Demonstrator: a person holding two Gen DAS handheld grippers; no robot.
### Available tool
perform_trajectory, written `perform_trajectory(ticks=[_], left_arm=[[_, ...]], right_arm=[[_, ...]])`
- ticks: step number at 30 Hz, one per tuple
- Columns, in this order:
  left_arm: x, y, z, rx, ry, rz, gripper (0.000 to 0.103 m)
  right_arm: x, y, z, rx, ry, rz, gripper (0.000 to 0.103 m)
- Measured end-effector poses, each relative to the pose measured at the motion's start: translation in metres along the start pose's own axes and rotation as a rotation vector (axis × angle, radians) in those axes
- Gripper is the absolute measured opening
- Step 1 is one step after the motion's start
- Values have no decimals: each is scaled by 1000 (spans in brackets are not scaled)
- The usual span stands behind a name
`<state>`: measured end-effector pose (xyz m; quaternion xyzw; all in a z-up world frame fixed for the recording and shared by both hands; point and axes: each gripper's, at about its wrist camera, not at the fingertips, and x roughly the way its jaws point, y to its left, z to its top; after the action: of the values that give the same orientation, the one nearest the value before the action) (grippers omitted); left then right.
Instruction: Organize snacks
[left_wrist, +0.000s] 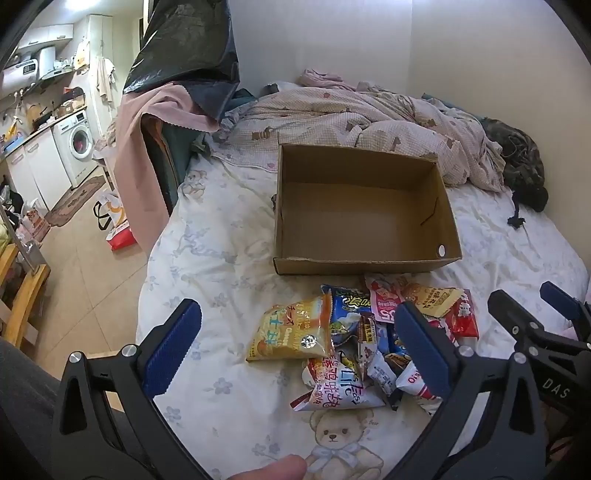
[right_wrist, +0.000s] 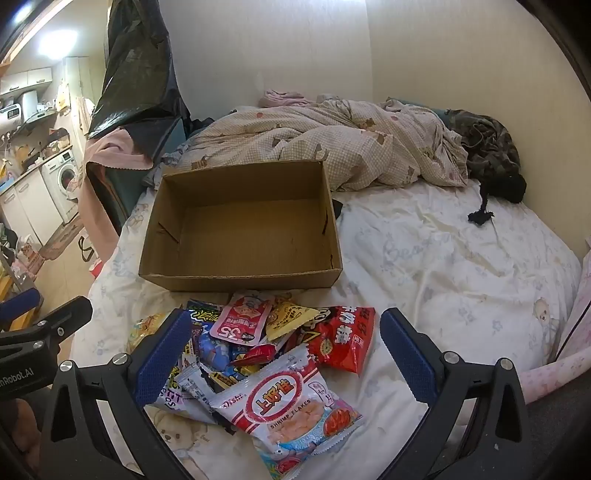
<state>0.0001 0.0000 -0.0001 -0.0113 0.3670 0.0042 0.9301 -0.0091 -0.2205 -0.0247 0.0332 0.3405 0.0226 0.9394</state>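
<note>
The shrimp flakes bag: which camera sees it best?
The right wrist view: the shrimp flakes bag lies face up on top, label readable. In the left wrist view only its corner peeks from behind a finger.

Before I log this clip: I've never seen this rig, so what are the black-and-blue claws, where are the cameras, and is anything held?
No robot: a person holds a two-finger gripper in each hand, each with a fisheye camera looking along its fingers. One picture is from the left gripper, the other from the right gripper. Both are open and hold nothing. They hover above a pile of snack packets on a bed. Just behind the pile sits an open, empty cardboard box. A crumpled blanket lies further back.
</note>
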Motion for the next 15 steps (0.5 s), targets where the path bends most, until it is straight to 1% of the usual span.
perform_trajectory(ticks=[12, 15], left_arm=[[-1, 4, -3, -13, 0, -16, 103], [3, 1, -4, -9, -1, -10, 103]], right_arm=[[-1, -1, 0, -2, -9, -2, 103], [0, 0, 0, -3, -10, -4, 103]])
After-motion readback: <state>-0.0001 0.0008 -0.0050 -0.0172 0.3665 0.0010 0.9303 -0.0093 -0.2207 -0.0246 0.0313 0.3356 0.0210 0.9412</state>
